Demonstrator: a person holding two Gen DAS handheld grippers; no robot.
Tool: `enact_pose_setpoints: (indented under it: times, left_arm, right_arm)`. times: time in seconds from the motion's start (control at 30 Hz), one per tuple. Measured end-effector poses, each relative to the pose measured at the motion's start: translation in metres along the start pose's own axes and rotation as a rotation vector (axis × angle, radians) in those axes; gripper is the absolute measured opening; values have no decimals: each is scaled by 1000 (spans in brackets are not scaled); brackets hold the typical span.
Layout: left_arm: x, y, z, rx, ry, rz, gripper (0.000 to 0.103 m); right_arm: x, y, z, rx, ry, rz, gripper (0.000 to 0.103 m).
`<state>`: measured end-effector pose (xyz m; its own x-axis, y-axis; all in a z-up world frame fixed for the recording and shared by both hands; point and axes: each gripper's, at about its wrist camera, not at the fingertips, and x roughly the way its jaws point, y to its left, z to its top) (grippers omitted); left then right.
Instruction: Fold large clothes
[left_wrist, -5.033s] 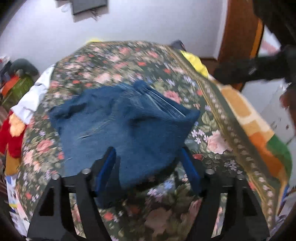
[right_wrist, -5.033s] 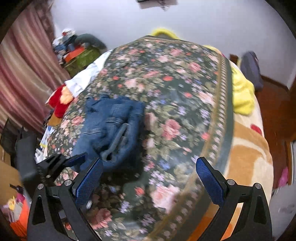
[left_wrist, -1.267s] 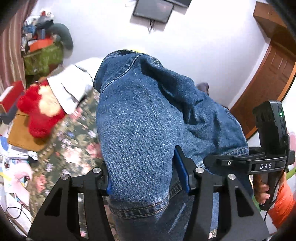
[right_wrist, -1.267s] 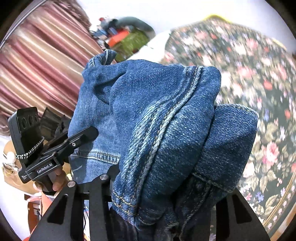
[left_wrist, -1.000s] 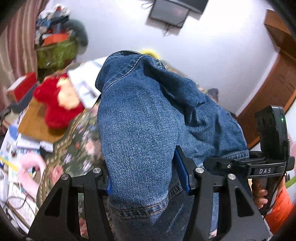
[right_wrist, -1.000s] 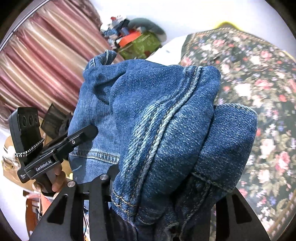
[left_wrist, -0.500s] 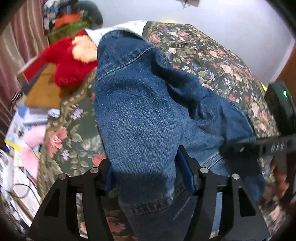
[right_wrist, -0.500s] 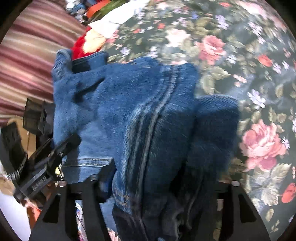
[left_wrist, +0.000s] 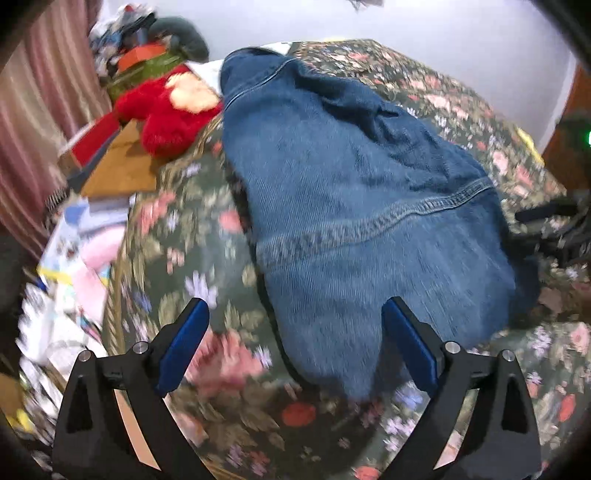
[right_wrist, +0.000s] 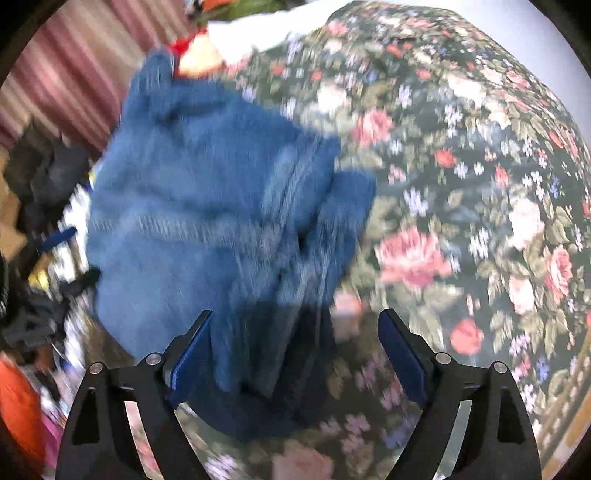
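Folded blue jeans (left_wrist: 362, 206) lie on the dark floral bedspread (left_wrist: 192, 229) near its left edge. My left gripper (left_wrist: 295, 343) is open, its blue pads on either side of the near end of the jeans. In the right wrist view the jeans (right_wrist: 218, 221) are blurred. My right gripper (right_wrist: 295, 350) is open, with the near end of the jeans between its pads. The floral bedspread (right_wrist: 461, 184) fills the right of that view.
A red plush toy (left_wrist: 166, 110) and a brown box (left_wrist: 118, 170) lie beyond the bed's left edge, with papers and pink items (left_wrist: 81, 251) on the floor. A cluttered green bin (left_wrist: 144, 62) stands by the striped curtain (left_wrist: 40, 107). The other gripper's black body (left_wrist: 554, 221) shows at right.
The jeans went from being held up in the air by both shut grippers to lying on the bed. Both grippers have opened and let go of them.
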<state>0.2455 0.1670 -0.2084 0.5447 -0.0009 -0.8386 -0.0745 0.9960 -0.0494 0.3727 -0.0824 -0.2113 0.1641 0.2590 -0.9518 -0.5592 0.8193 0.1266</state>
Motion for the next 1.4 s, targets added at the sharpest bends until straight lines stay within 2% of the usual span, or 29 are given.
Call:
enact_pose_setpoints:
  times: [0.07,0.1,0.23,0.43,0.6,0.67,0.77,0.9,1.03,1.1,1.23,1.4]
  left_arm:
    - [-4,5,-5,-35,29,6,97]
    - [-8,8,-6,-33,35,33,97]
    - [-28,15,4,-23,-9,106,97]
    - [-45,13,67,4,-139,140,97]
    - [-12,5,119,35,-158,156,97]
    - [10,6,132,23,-135,166,97]
    - [45,7,151,-6,-92,150,97]
    - [75,10,159,-32,-64,145,99]
    - [85,13,160,-52,-42,132,99]
    - [74,13,157,-64,-54,129,99]
    - [37,5,155,-29,-105,149,99]
    - [-43,-8,141,-27,-225,103,99]
  right_arm:
    - [0,-4,-12,-18,12,-10,87]
    - [-3,-8,-17,-18,10,-11,87]
    - [-19,-25,-25,61,26,31,87]
    - [-58,-13,-5,-15,-128,-23,87]
    - [-57,7,36,-18,-188,-6,88]
    - [-48,13,53,-20,-208,-5,88]
    - [-28,18,69,-15,-193,-5,88]
    - [4,9,80,-10,-156,-27,88]
    - [26,-10,78,22,-121,-37,88]
    - [26,-20,75,57,-111,-5,88]
    - [4,-28,69,114,-130,17,88]
    - [-60,-19,54,153,-250,100,88]
